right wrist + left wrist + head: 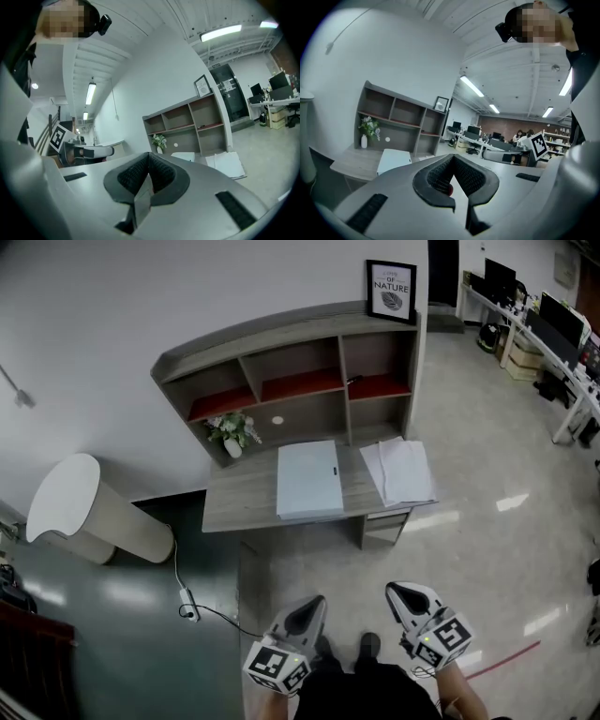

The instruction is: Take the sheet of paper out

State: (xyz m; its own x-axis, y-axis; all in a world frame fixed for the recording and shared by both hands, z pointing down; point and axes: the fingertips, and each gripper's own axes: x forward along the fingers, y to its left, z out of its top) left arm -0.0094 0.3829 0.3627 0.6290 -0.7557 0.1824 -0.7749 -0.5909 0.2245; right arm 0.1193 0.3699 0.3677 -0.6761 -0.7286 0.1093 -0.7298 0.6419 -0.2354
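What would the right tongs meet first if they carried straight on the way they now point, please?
The floor ahead looks free. The right tongs, shut and empty, would probably first reach the front edge of the desk, near the pale blue folder, though depth is hard to judge.

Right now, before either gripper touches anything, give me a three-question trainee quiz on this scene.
1. True or false: the left gripper and right gripper each grip paper.
2. In the head view, what lies at the right end of the desk? A) loose paper sheets B) a keyboard C) a mug
3. Fill in: the framed picture stands on top of the ____.

Key: 1 false, both are shut and empty, short of the desk; 2 A; 3 shelf unit.
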